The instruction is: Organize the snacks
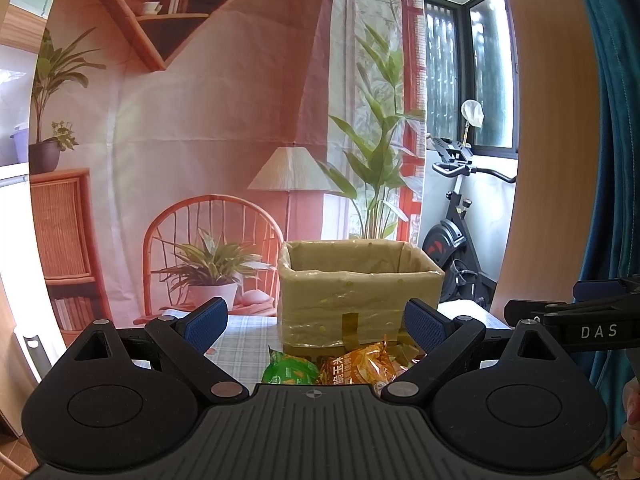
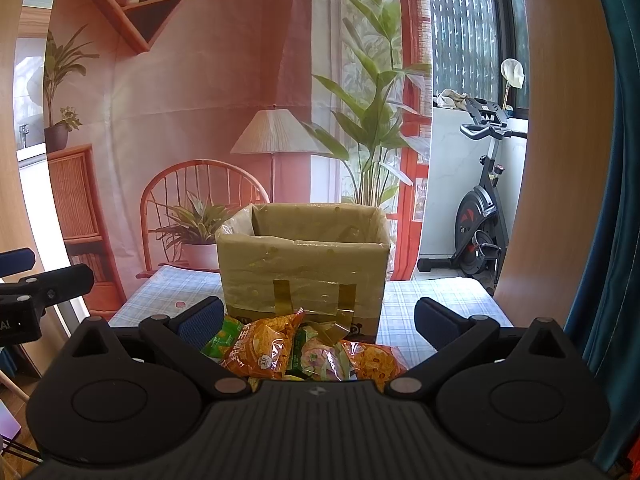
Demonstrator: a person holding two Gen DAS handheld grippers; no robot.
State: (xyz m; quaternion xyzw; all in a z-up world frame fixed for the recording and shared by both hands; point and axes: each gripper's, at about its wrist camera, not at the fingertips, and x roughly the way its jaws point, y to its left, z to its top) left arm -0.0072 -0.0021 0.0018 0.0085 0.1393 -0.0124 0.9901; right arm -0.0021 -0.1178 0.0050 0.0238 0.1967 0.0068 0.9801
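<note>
An open cardboard box [image 1: 356, 296] [image 2: 304, 272], wrapped in clear tape, stands on a table with a blue checked cloth [image 2: 436, 304]. Against its near side lies a heap of snack packets: a green one [image 1: 290, 370] [image 2: 220, 340], orange ones [image 1: 360, 364] [image 2: 260, 348] and a pale green one [image 2: 320, 356]. My left gripper [image 1: 316, 320] hangs open above the heap, nothing between its blue pads. My right gripper [image 2: 318, 320] is open too, over the same packets. Each gripper shows at the edge of the other's view.
A printed room backdrop [image 1: 224, 120] hangs behind the table. An exercise bike [image 2: 484, 216] stands by the window at the right. A wooden post [image 2: 548, 160] and a teal curtain [image 2: 612, 240] close off the right side.
</note>
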